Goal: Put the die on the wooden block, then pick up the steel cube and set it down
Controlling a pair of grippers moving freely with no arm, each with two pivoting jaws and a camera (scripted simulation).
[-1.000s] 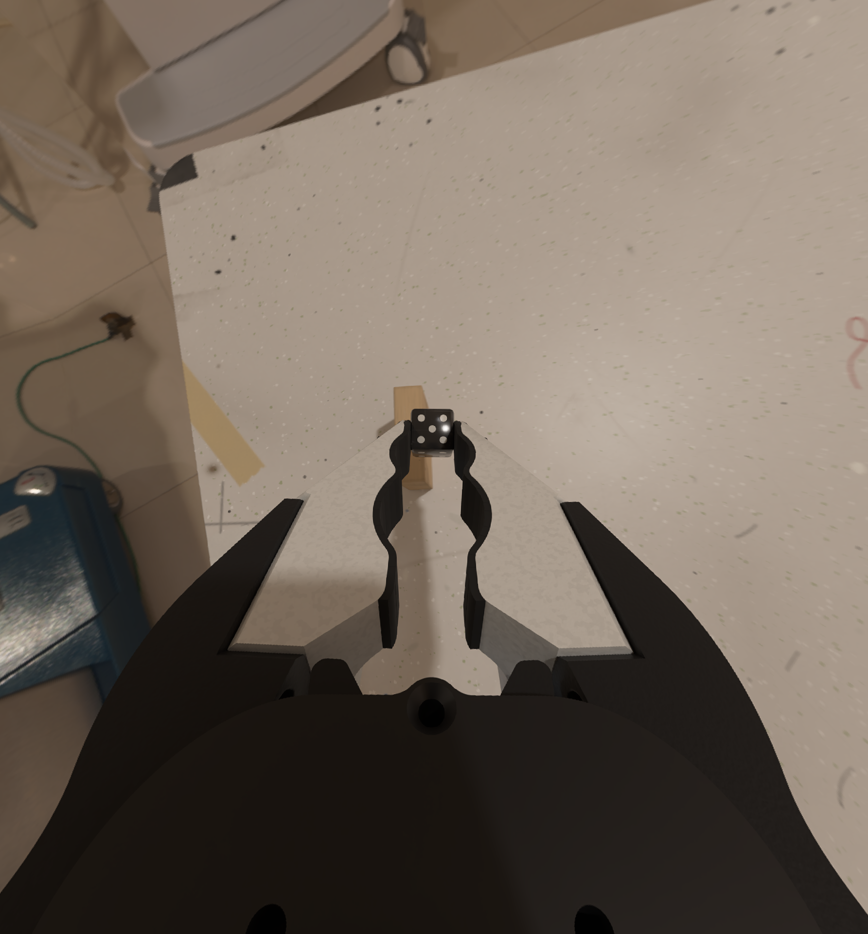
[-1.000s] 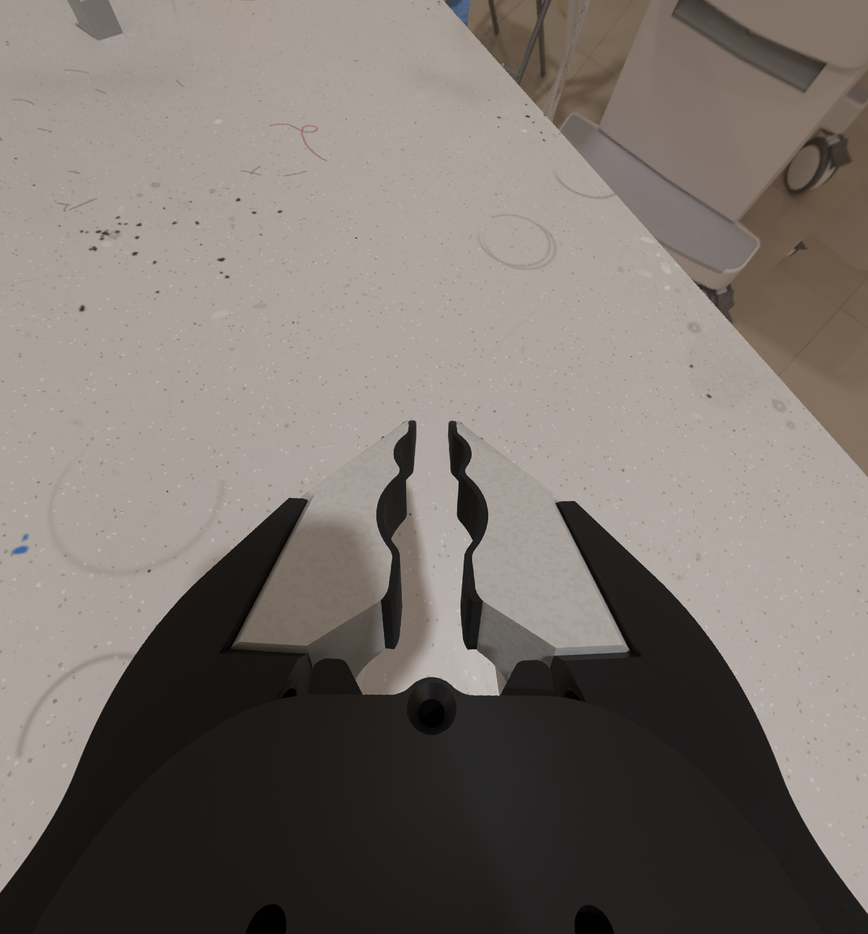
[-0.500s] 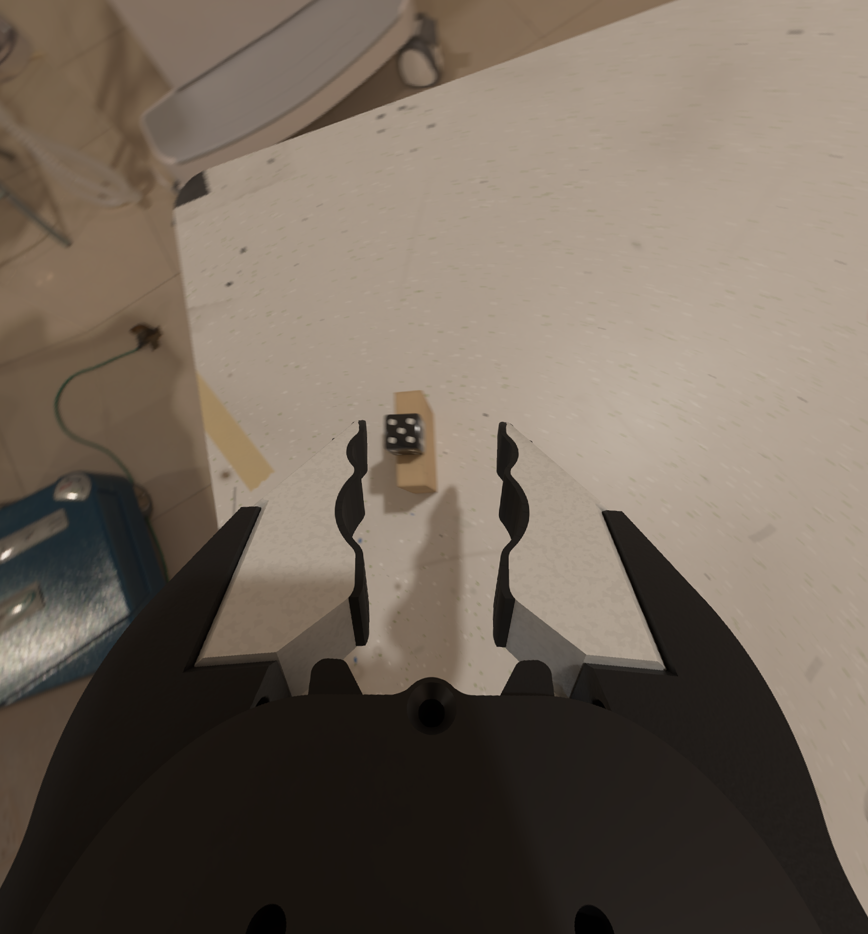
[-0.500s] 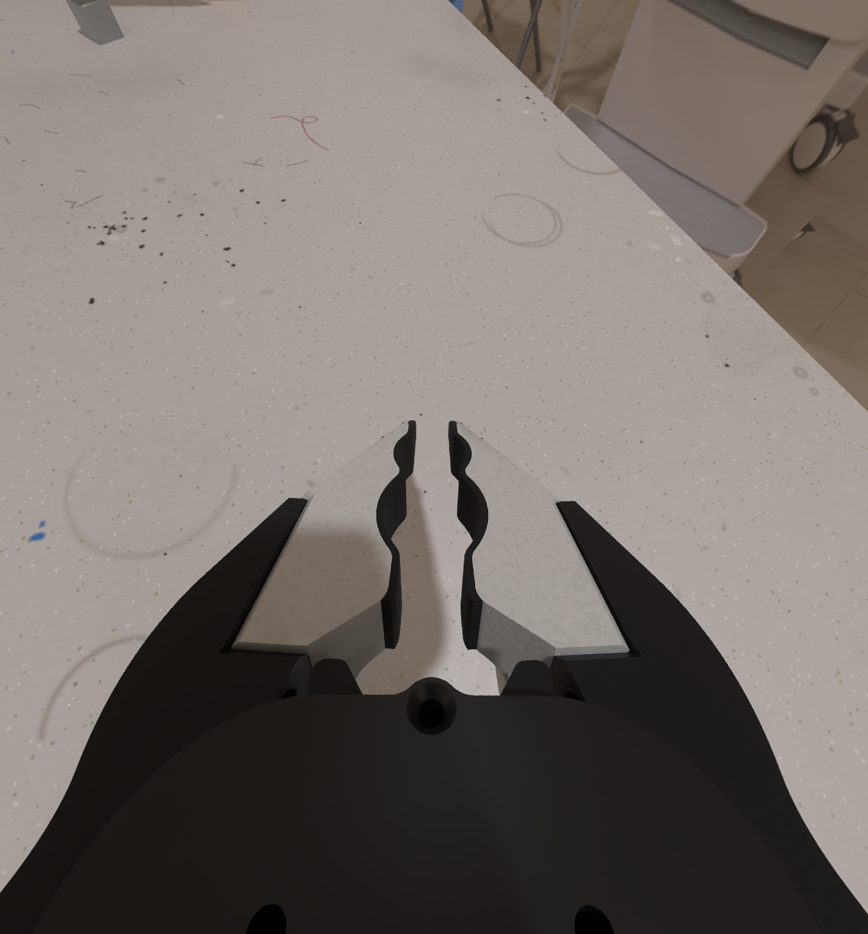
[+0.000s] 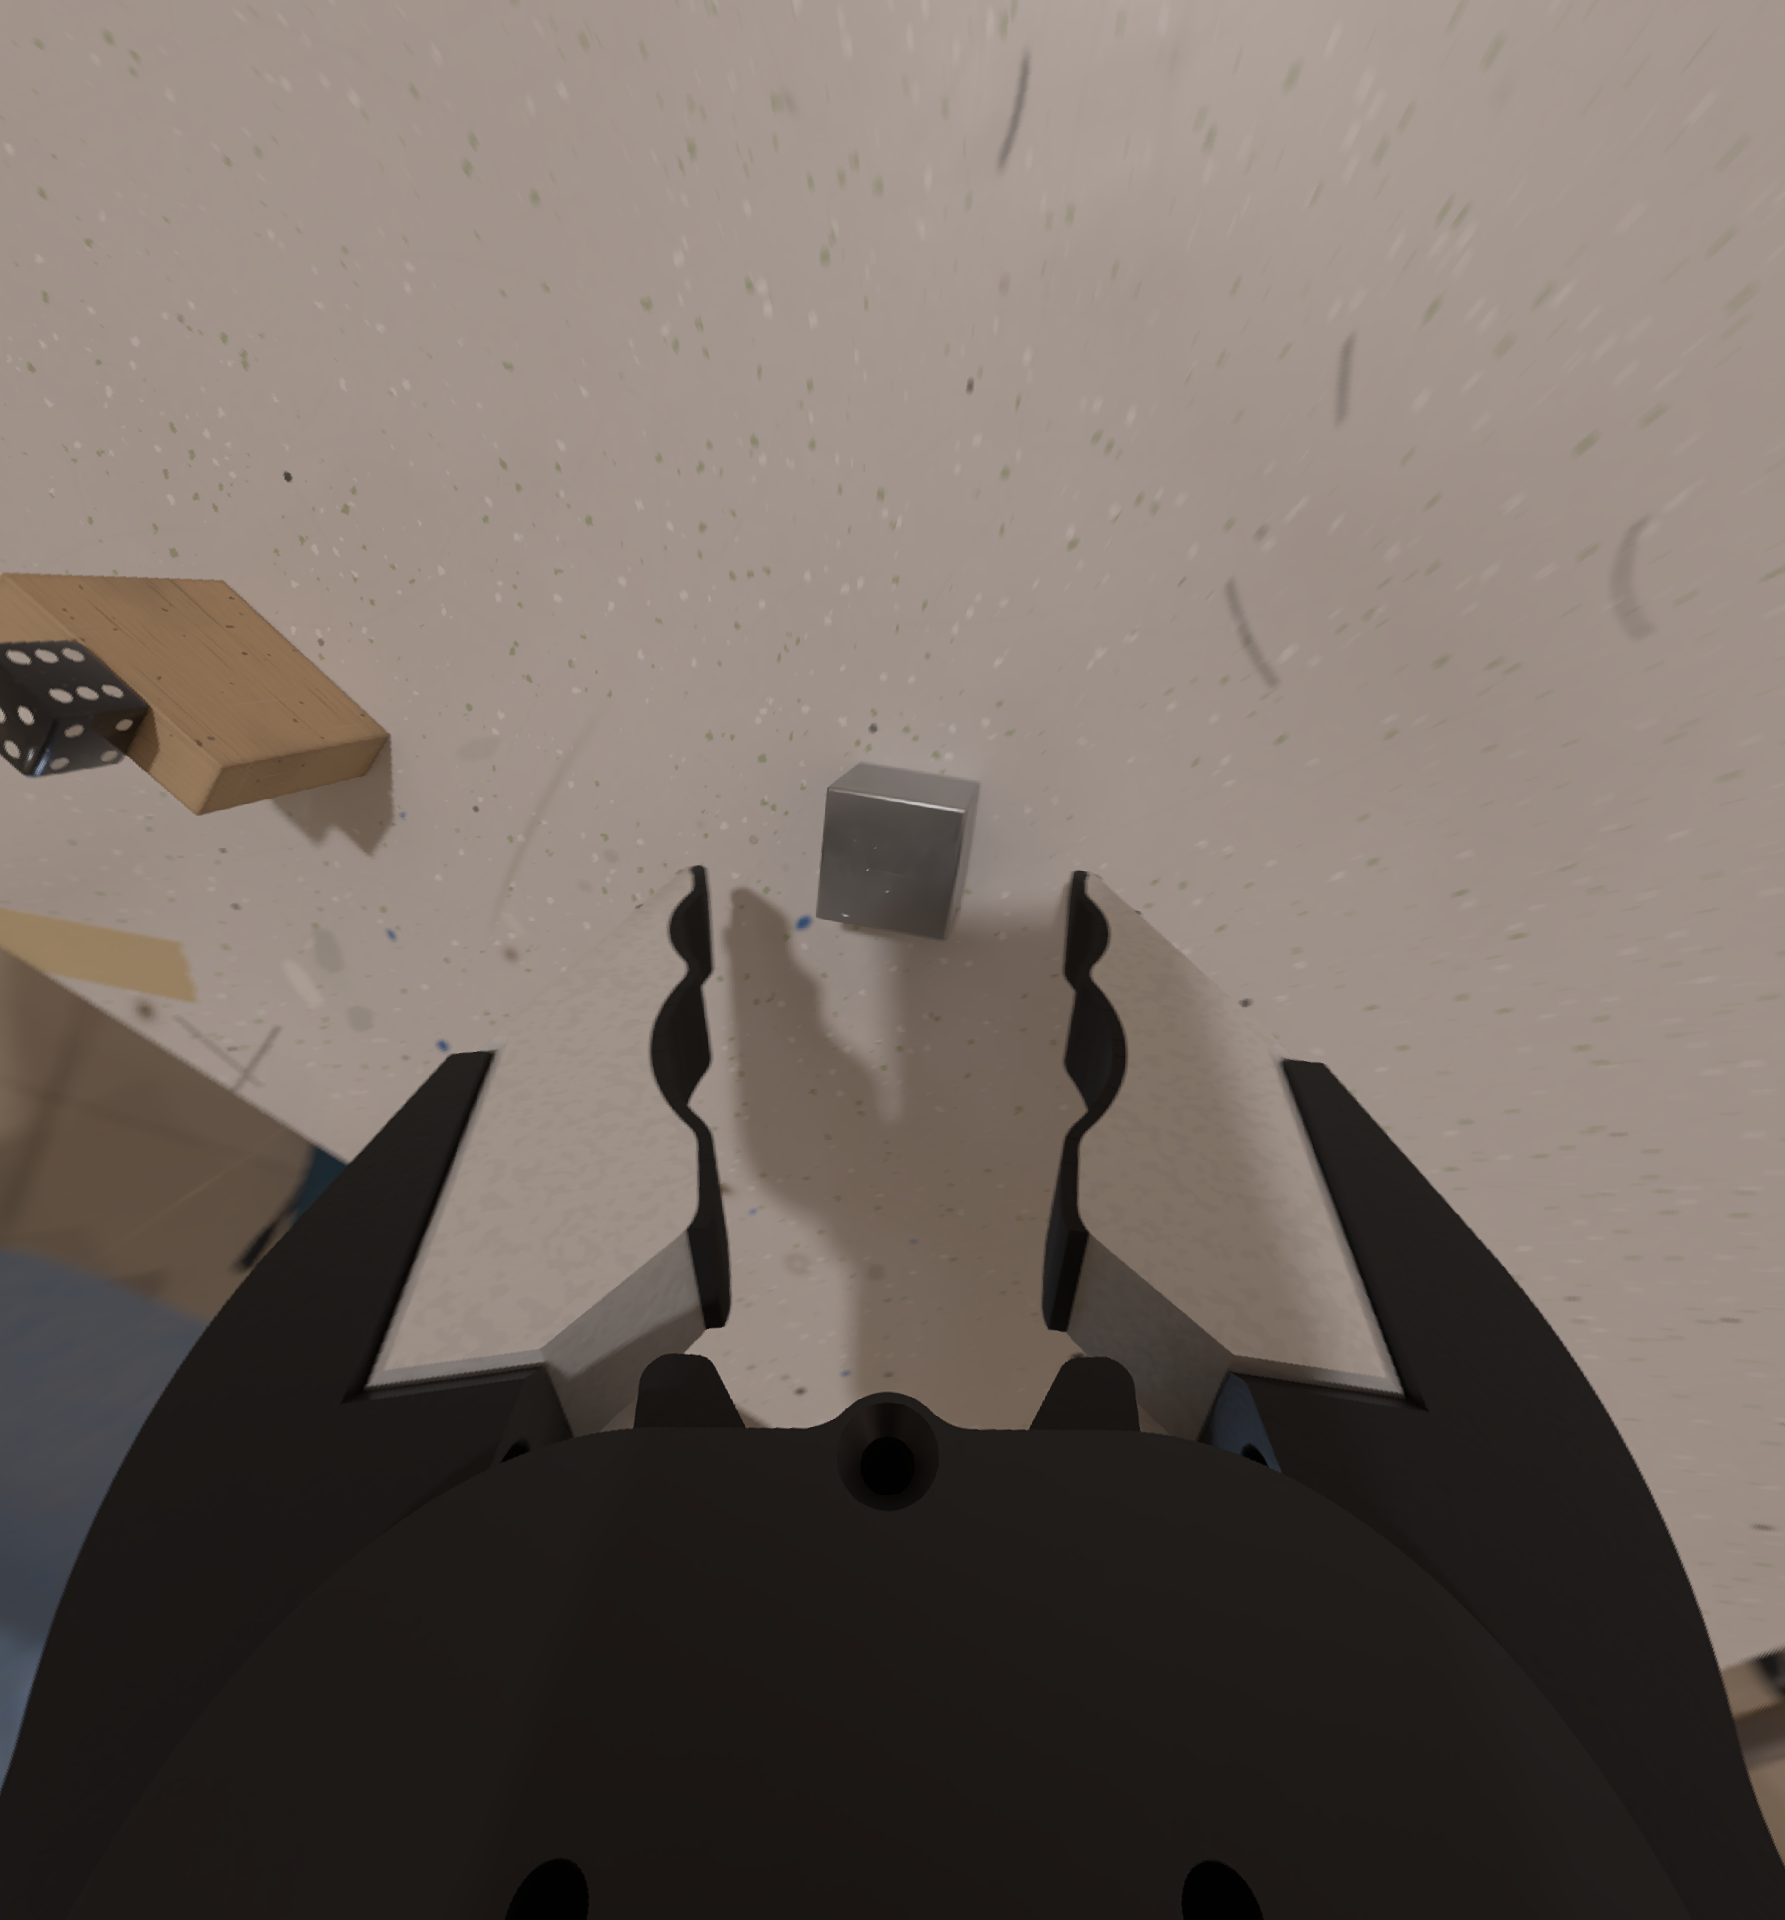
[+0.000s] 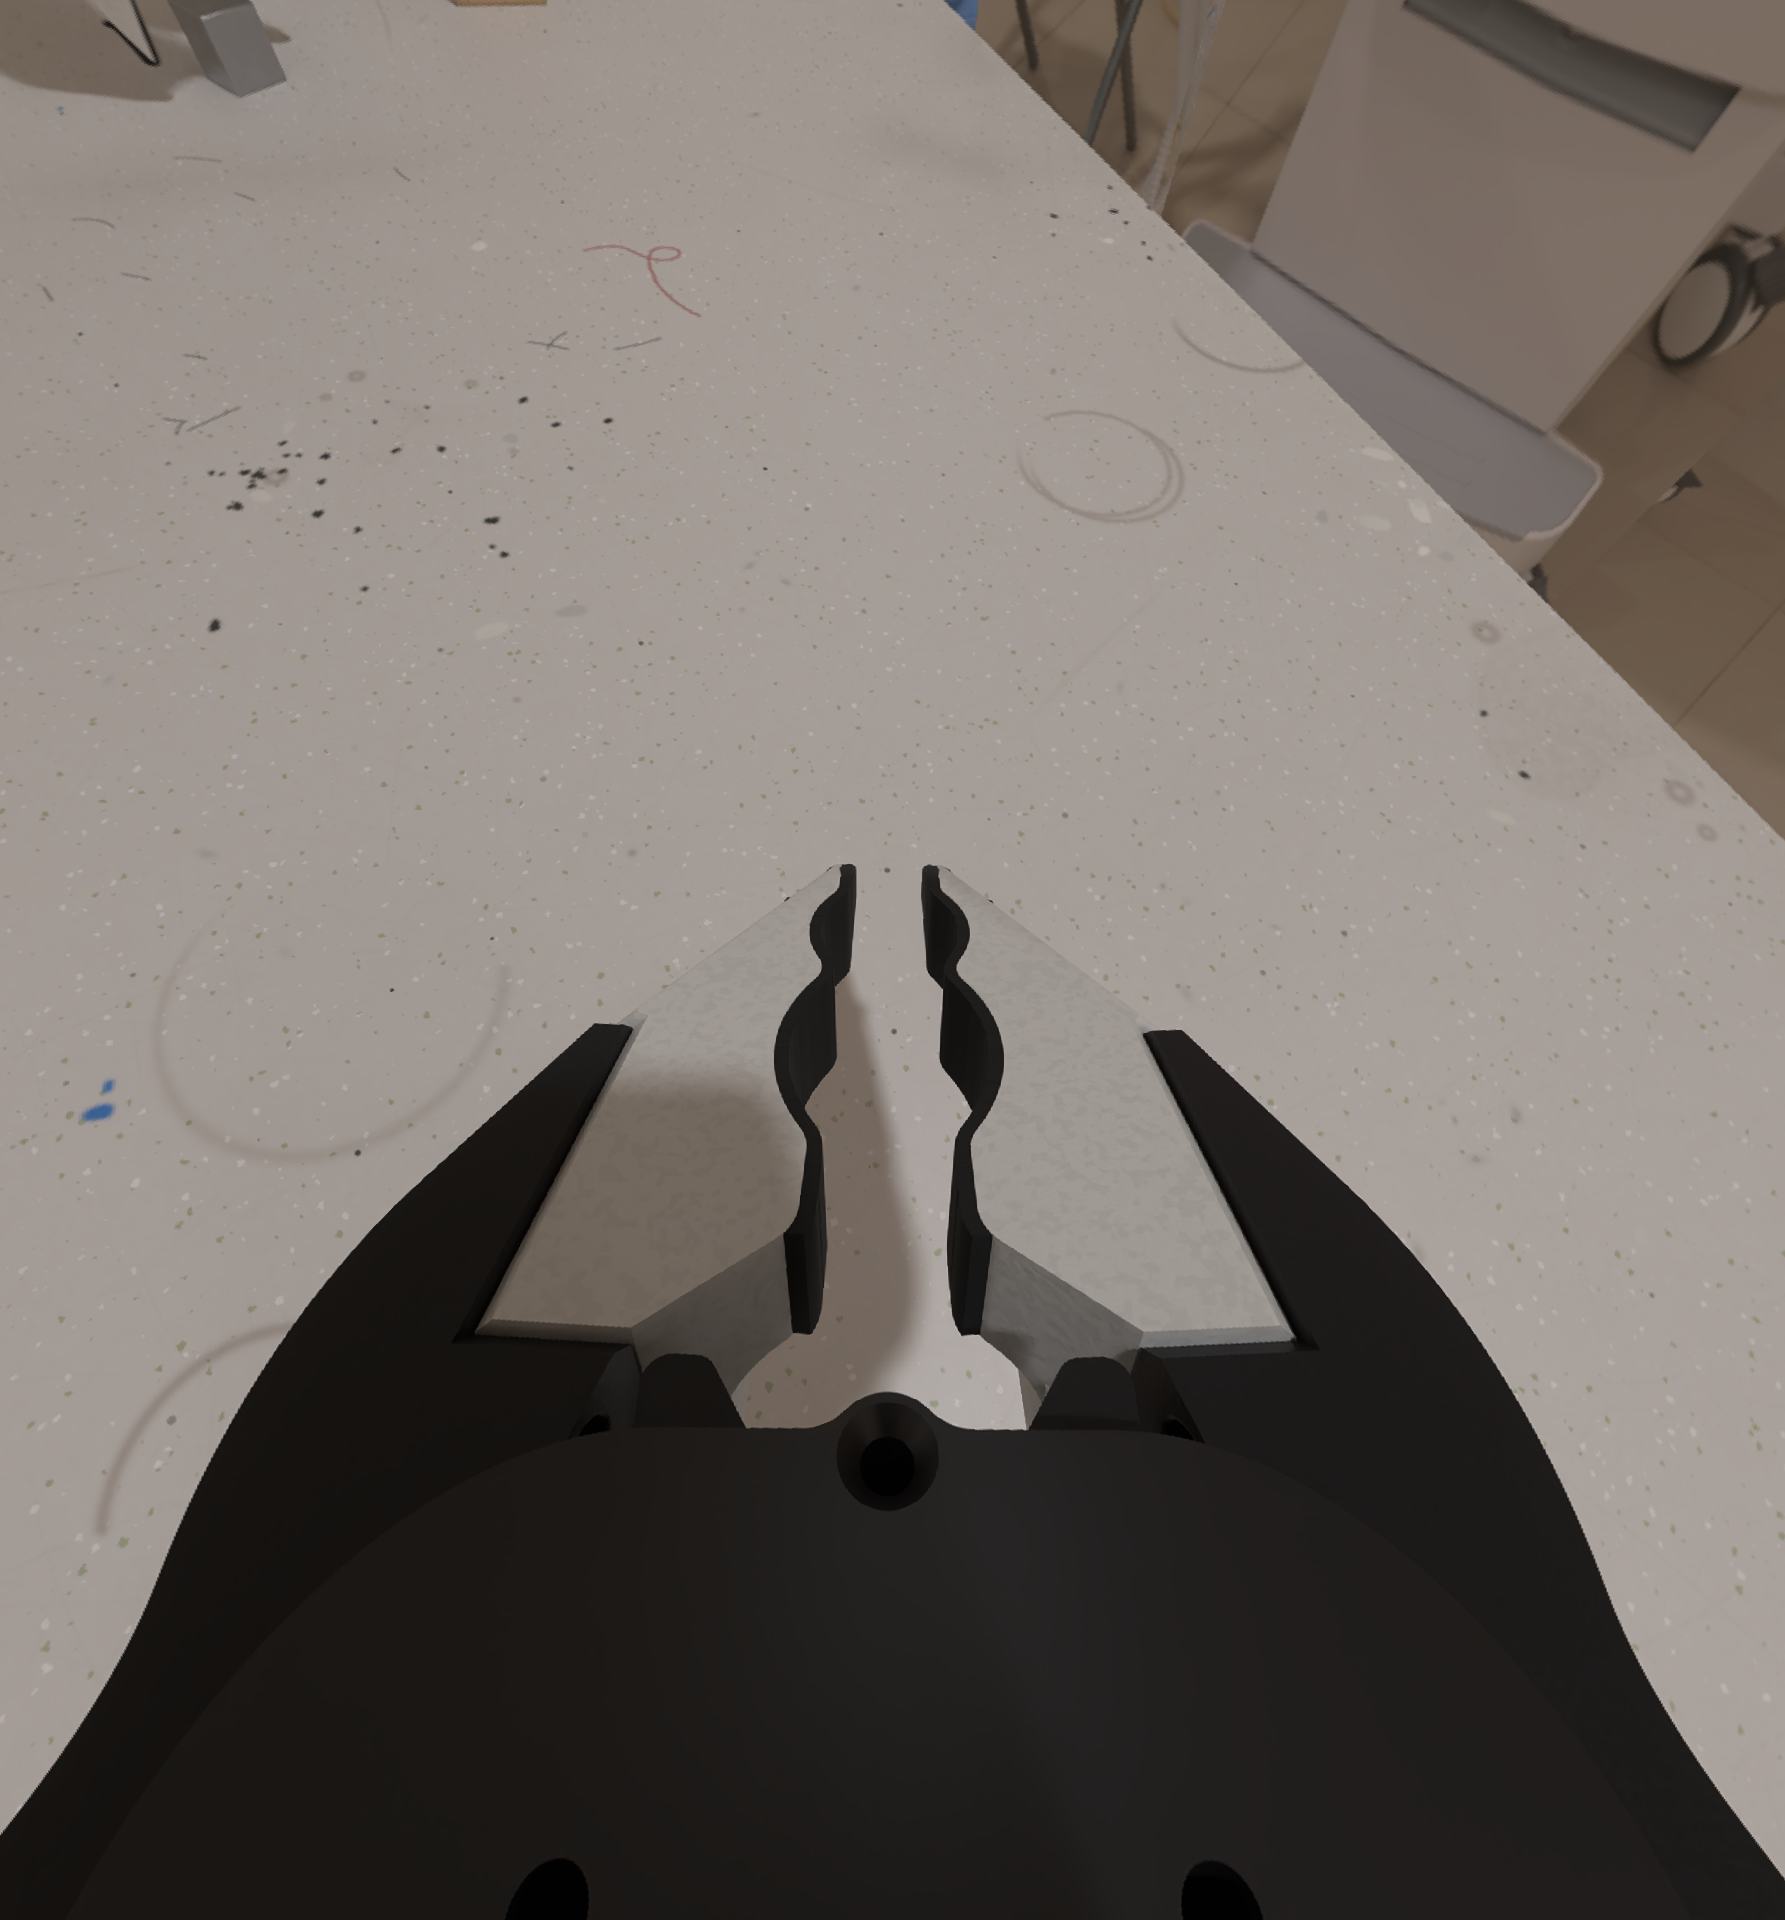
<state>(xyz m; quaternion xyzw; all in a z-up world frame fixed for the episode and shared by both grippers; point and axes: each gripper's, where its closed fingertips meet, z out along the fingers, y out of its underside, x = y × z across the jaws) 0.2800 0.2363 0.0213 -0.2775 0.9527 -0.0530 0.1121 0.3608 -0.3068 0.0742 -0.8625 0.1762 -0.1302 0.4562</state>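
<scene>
In the left wrist view the black die (image 5: 41, 707) rests on the left end of the flat wooden block (image 5: 213, 686) at the far left. The steel cube (image 5: 893, 852) stands on the white table just ahead of my left gripper (image 5: 886, 881). That gripper is open wide and empty, its fingertips on either side of the cube's near face and not touching it. My right gripper (image 6: 886, 873) is nearly shut with a narrow gap, empty, hovering over bare table. The steel cube also shows far off in the right wrist view (image 6: 233, 52).
A strip of tan tape (image 5: 67, 945) lies by the table's left edge, with floor beyond. In the right wrist view the table's right edge (image 6: 1387, 457) runs diagonally, and a white wheeled cart (image 6: 1542, 208) stands past it. A red scribble (image 6: 649, 270) marks the tabletop.
My left gripper opened and let the die go onto the wooden block, then swung right and lower to the steel cube. My right gripper has barely moved.
</scene>
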